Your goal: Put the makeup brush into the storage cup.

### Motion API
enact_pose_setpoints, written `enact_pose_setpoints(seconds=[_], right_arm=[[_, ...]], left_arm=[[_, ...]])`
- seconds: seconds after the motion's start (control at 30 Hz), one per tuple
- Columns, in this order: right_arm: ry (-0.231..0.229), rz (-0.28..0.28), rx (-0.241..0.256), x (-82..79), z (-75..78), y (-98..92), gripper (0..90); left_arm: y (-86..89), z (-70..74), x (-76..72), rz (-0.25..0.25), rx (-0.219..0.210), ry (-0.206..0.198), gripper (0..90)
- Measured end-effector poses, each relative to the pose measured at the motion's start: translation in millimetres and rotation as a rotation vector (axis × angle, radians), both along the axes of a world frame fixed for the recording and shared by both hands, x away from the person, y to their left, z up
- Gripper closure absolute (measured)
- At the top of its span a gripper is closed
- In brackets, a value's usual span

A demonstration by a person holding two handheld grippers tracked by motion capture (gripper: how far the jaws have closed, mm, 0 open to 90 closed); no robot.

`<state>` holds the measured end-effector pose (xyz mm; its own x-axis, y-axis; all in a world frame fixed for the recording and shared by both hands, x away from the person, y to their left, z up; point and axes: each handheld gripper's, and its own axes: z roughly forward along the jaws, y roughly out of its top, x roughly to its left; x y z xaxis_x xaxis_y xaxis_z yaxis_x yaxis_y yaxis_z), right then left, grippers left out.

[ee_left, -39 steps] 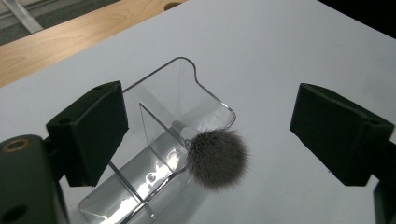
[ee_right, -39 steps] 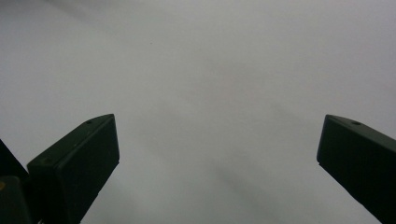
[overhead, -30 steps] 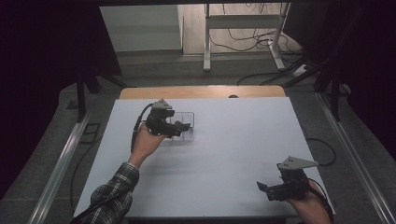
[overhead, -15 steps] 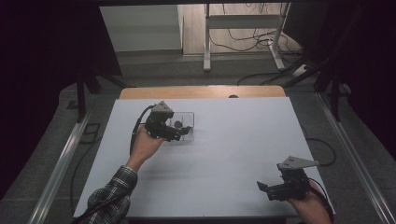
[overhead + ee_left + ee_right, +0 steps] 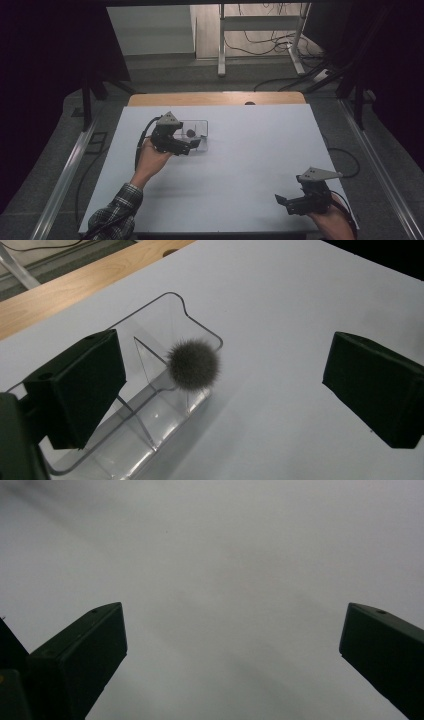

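While the left hand-held gripper (image 5: pixel 192 145) is hovering over the near end of the clear plastic tray (image 5: pixel 150 390), its jaws are standing wide apart with nothing between them. The little grey fuzzy ball (image 5: pixel 193 363) is sitting inside the tray, in the compartment at its far end, pressed up against a thin clear divider. In the left gripper view one jaw is hanging over the tray's near part and the other is out over the bare white surface (image 5: pixel 250 160), so the ball is lying ahead of the opening rather than inside it. To my eye the person is lining up for a pick of the ball, and the grasp has not yet begun. The next move is calling for a push forward and down so that the jaws straddle the ball, keeping clear of the tray's wall and divider, then a soft squeeze. The right hand-held gripper (image 5: pixel 292 202) is waiting at the near right corner of the surface, well apart from the tray, its jaws also spread and empty.
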<state>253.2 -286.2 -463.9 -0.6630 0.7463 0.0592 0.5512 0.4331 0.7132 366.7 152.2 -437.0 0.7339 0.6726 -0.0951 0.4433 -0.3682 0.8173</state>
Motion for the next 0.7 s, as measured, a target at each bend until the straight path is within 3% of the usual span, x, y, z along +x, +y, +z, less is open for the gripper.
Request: enact_pose_setpoints(seconds=[0.7], right_arm=[[-0.010,0.008,-0.023,-0.7,0.2,1.1,0.0]], left_arm=[[8.7,-7.7,-18.2,-0.004,0.006,0.002,3.1]])
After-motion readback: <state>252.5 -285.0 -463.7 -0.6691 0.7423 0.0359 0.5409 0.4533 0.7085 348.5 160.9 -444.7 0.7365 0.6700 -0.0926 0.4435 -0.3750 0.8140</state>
